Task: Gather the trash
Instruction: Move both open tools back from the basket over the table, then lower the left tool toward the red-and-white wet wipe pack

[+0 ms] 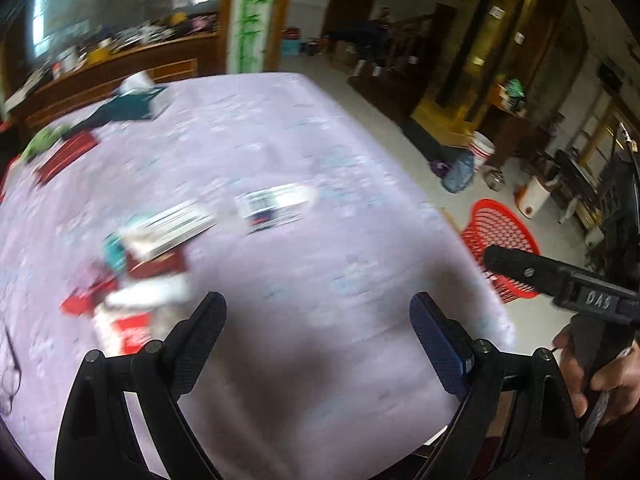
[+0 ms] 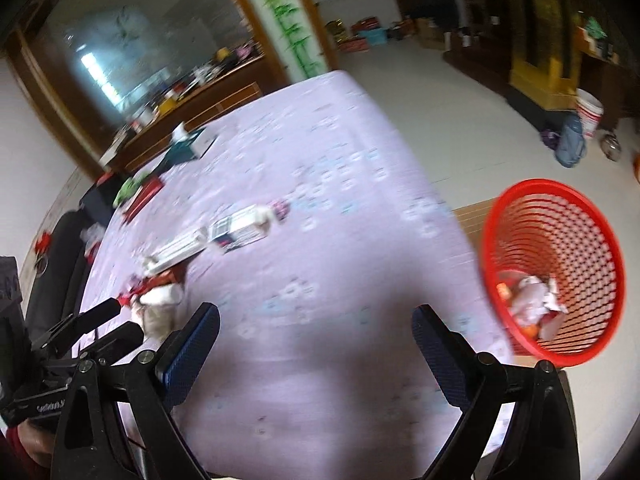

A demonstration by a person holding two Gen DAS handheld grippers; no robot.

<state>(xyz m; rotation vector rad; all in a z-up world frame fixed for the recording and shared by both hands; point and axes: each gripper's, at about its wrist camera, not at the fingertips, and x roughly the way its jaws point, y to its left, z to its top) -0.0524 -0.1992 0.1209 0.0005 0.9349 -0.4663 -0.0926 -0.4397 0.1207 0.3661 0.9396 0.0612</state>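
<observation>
Both the left gripper (image 1: 318,316) and right gripper (image 2: 316,326) hang spread and empty over the worktop (image 1: 304,128). Trash (image 1: 160,236) — flattened cartons, crumpled wrappers, likely light and crushable — clusters near its left edge; pinch a carton's edge.

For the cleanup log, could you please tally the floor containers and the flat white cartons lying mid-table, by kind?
red mesh basket: 1
white bucket: 1
flat white cartons: 2
Total: 4
The blurred pile near the left table edge is not counted.
</observation>
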